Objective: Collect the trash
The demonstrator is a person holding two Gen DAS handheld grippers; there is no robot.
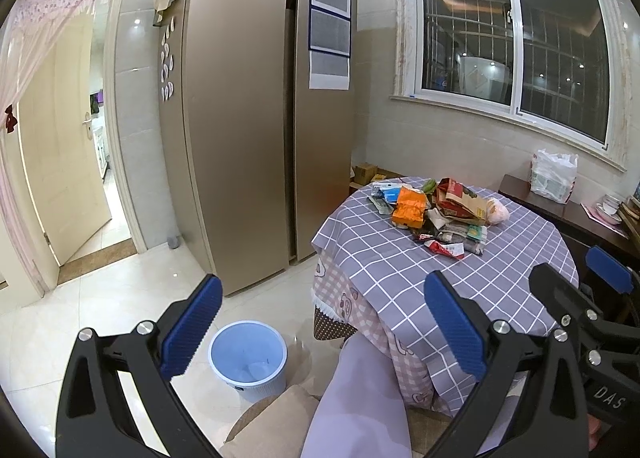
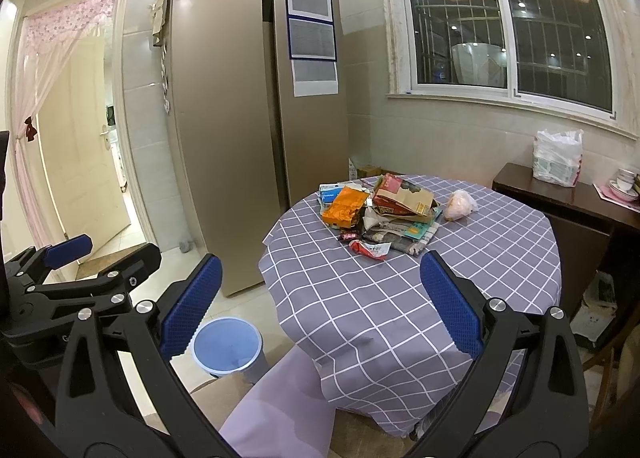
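A pile of trash (image 1: pixel 438 210) lies on the round table with a purple checked cloth (image 1: pixel 420 290): an orange packet (image 1: pixel 409 207), a brown torn bag (image 1: pixel 460 200), a red-and-white wrapper (image 1: pixel 445 248). The pile also shows in the right wrist view (image 2: pixel 384 214). A blue waste bin (image 1: pixel 248 358) stands on the floor left of the table; it also shows in the right wrist view (image 2: pixel 228 346). My left gripper (image 1: pixel 324 326) is open and empty, well short of the pile. My right gripper (image 2: pixel 320 310) is open and empty over the table's near edge.
A tall gold fridge (image 1: pixel 256 118) stands behind the bin. A dark sideboard (image 2: pixel 560 198) with a white plastic bag (image 2: pixel 558 158) is at the right. A chair seat (image 1: pixel 272 422) with purple cloth sits below. An open door (image 1: pixel 60 146) is at the left.
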